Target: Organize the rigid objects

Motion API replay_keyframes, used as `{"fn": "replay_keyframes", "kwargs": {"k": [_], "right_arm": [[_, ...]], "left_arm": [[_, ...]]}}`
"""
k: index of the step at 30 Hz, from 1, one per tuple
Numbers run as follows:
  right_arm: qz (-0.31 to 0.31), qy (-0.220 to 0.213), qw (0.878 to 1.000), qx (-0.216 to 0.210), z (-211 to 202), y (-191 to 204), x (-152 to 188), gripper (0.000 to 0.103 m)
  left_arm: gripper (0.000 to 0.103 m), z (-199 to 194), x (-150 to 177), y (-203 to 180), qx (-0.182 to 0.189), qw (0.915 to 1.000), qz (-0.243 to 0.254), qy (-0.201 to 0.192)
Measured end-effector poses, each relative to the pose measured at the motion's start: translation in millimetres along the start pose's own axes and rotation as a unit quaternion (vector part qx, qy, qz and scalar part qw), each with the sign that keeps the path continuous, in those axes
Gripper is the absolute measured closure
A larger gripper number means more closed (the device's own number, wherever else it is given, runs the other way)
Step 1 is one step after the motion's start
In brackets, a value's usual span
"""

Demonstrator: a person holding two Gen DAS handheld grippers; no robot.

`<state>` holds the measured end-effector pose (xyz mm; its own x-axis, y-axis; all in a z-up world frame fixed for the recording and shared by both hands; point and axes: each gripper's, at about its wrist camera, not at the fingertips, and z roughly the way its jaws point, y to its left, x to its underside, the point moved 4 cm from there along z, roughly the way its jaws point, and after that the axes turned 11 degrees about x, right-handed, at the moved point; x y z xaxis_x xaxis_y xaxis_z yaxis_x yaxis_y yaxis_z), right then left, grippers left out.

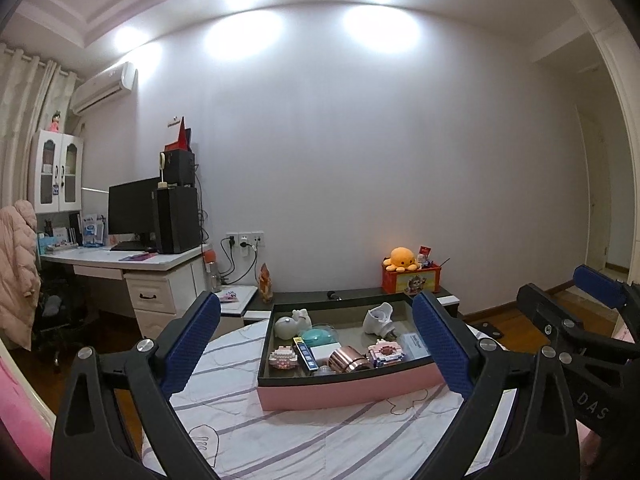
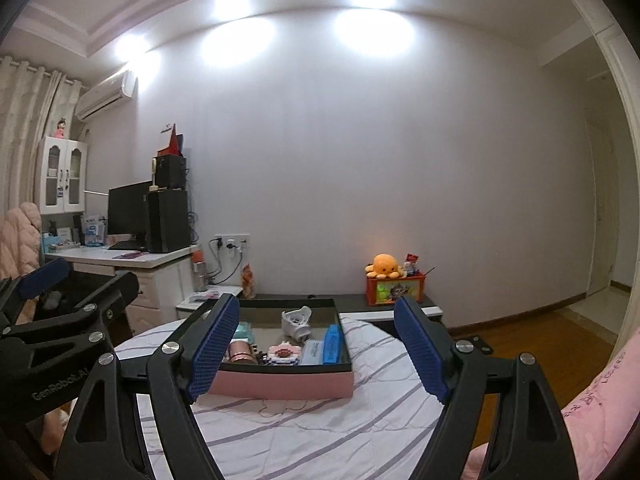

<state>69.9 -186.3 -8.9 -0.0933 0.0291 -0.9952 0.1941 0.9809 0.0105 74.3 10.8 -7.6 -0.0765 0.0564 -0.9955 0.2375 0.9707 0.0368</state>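
Observation:
A pink box with a dark rim (image 1: 340, 394) sits on a striped bedspread (image 1: 320, 436); it also shows in the right wrist view (image 2: 280, 385). Inside lie a copper cylinder (image 1: 349, 358), two pink block models (image 1: 386, 351), a teal round case (image 1: 318, 335), white figures (image 1: 378, 318) and a blue flat piece (image 2: 332, 345). My left gripper (image 1: 320, 340) is open and empty, held above the bed just short of the box. My right gripper (image 2: 320, 346) is open and empty, also short of the box, to the right of the left one.
A low dark cabinet (image 1: 360, 294) stands behind the bed with a red toy box (image 1: 412, 278) and an orange plush octopus (image 1: 402, 258). A white desk (image 1: 132, 264) with a monitor is at left. Wooden floor (image 2: 540, 324) lies at right, pink bedding (image 2: 592, 408) at the near right.

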Motion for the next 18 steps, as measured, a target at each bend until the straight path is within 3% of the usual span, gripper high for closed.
{"fn": "replay_keyframes", "kwargs": {"k": [18], "right_arm": [[0.002,-0.008,1.0,0.013,-3.2,-9.0,2.9,0.022]], "left_arm": [[0.003,0.2,-0.2,-1.0,0.001,1.0,0.003,-0.001]]}}
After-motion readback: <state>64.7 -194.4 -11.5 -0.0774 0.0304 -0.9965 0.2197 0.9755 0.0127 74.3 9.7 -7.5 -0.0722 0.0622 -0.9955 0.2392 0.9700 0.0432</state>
